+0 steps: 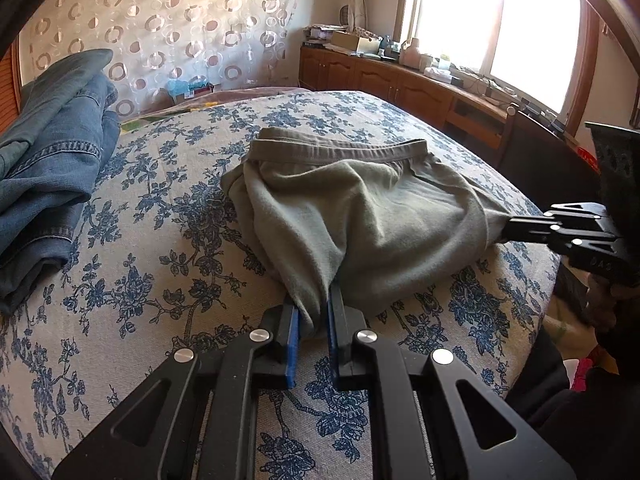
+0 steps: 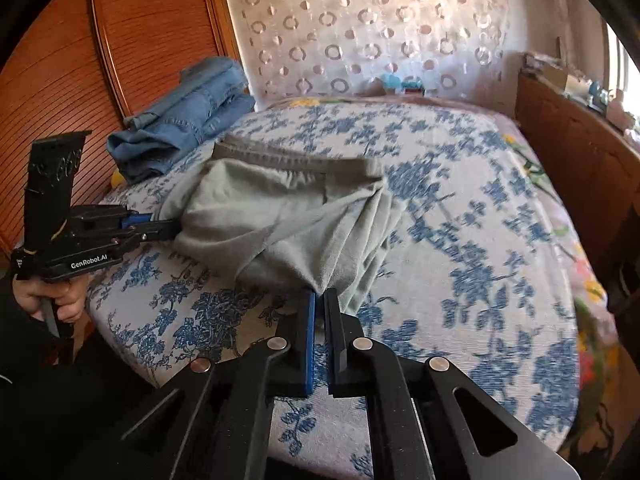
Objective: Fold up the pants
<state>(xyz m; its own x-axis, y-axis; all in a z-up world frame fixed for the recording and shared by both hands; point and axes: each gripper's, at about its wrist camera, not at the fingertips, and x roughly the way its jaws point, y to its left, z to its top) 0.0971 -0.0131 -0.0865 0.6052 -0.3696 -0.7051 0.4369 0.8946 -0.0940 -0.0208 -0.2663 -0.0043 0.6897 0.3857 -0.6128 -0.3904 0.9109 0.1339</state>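
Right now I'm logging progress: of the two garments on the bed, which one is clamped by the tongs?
The grey-green knit pants: both the left tongs and right tongs pinch its near edge. The folded blue denim jeans lie untouched aside.

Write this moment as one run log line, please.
left gripper: shut on pants | right gripper: shut on pants | pants: bunched on bed | jeans: aside

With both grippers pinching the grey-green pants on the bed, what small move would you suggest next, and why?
Probably carry both pinched near corners toward the waistband: the left gripper and right gripper are shut on the pants, which lie bunched, not flat, on the bed.
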